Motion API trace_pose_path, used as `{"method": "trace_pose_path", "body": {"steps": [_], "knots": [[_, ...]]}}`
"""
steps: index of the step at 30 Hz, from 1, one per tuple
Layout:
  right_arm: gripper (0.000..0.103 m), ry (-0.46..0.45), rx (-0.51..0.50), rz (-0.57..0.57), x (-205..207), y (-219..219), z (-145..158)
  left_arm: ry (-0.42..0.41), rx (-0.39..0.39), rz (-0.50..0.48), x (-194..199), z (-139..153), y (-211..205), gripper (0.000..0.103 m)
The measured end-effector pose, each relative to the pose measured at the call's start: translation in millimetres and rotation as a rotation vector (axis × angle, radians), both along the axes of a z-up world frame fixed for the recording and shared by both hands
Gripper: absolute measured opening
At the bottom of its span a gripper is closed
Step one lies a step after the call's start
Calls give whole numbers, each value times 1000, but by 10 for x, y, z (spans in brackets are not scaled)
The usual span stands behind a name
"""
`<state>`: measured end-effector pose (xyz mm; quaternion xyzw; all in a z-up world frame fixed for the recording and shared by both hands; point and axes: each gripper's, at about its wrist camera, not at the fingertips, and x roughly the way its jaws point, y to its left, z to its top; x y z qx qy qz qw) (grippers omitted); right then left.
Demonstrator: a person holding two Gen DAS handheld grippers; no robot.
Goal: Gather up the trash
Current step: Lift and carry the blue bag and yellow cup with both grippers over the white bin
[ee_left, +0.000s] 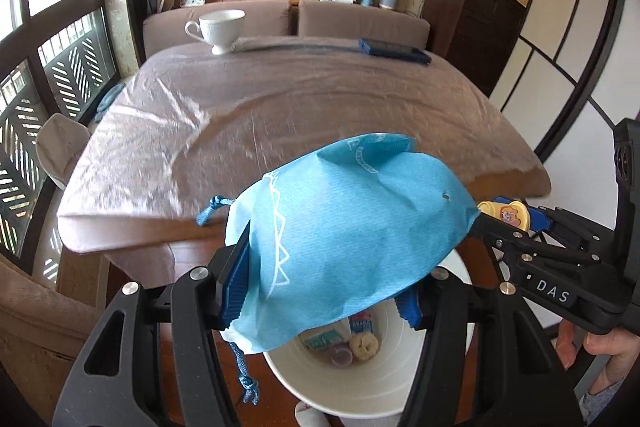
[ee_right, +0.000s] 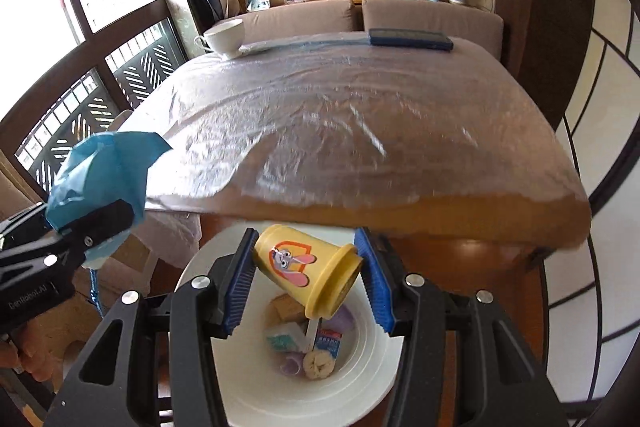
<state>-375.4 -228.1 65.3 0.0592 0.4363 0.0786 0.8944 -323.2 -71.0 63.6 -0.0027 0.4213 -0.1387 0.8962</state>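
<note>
My left gripper (ee_left: 320,291) is shut on a blue drawstring bag (ee_left: 340,227) and holds it over the white trash bin (ee_left: 360,391). The bag also shows at the left of the right wrist view (ee_right: 100,171). My right gripper (ee_right: 306,279) is shut on a yellow cup with a cartoon rabbit (ee_right: 304,267), tilted on its side above the bin (ee_right: 360,379). The cup's rim shows in the left wrist view (ee_left: 506,213). The bin holds several scraps: a sponge piece (ee_right: 318,363), small packets and purple bits.
A table under a plastic sheet (ee_right: 340,123) stands just beyond the bin. On its far edge are a white teacup (ee_right: 224,37) and a dark blue flat case (ee_right: 410,39). A sofa, books and photos line the back wall.
</note>
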Motion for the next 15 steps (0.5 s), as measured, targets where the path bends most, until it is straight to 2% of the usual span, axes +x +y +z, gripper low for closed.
{"method": "trace_pose_path", "body": {"steps": [5,15], "knots": [[49,41,-6,11,-236,51,-141,42,8,-13,-221,-155,-57,60],[49,107,-1,49,-266,-20,-391,128,5,39,-392,-492,-154,60]]}}
